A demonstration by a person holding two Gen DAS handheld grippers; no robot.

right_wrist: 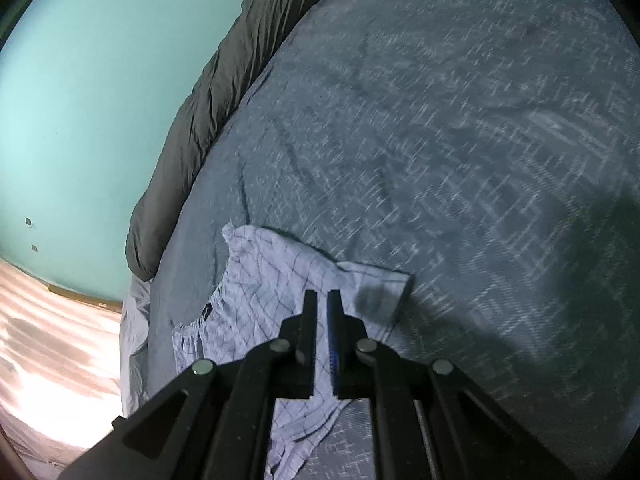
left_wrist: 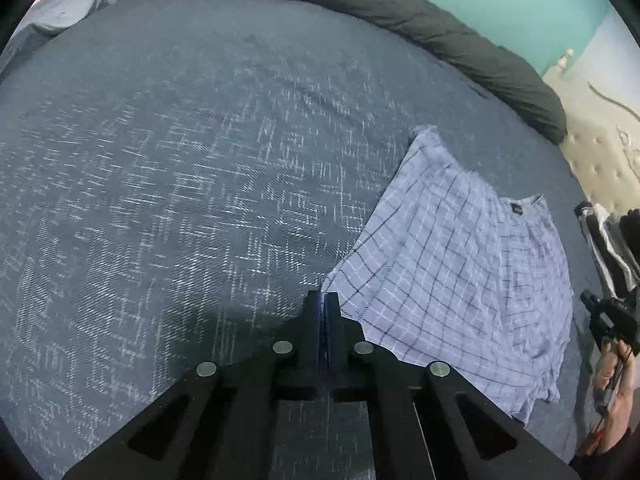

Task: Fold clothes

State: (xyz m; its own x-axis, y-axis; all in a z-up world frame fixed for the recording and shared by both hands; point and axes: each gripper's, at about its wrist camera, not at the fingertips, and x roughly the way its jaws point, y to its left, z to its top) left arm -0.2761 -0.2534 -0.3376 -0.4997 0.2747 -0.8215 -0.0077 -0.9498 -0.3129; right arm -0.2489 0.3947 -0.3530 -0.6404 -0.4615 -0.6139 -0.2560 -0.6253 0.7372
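A light-blue checked pair of shorts point(left_wrist: 460, 272) lies partly folded on the dark blue patterned bedcover point(left_wrist: 180, 180), at the right of the left wrist view. My left gripper point(left_wrist: 323, 300) is shut, and its tips are by the shorts' near-left corner, over the cover. I see no cloth between its fingers. In the right wrist view the shorts point(right_wrist: 264, 280) lie under my right gripper point(right_wrist: 322, 300), which is shut to a thin slit with nothing in it. A folded-over flap point(right_wrist: 380, 292) lies just right of its tips. A hand holding the right gripper point(left_wrist: 612, 320) shows at the far right edge.
A dark grey rolled duvet point(left_wrist: 400, 8) runs along the bed's far edge against a teal wall point(right_wrist: 80, 100). A beige tufted headboard point(left_wrist: 600, 152) and a dark clothes pile point(left_wrist: 616, 240) are on the right. Pale bedding point(left_wrist: 68, 8) lies at the top left. Wooden floor point(right_wrist: 48, 340) borders the bed.
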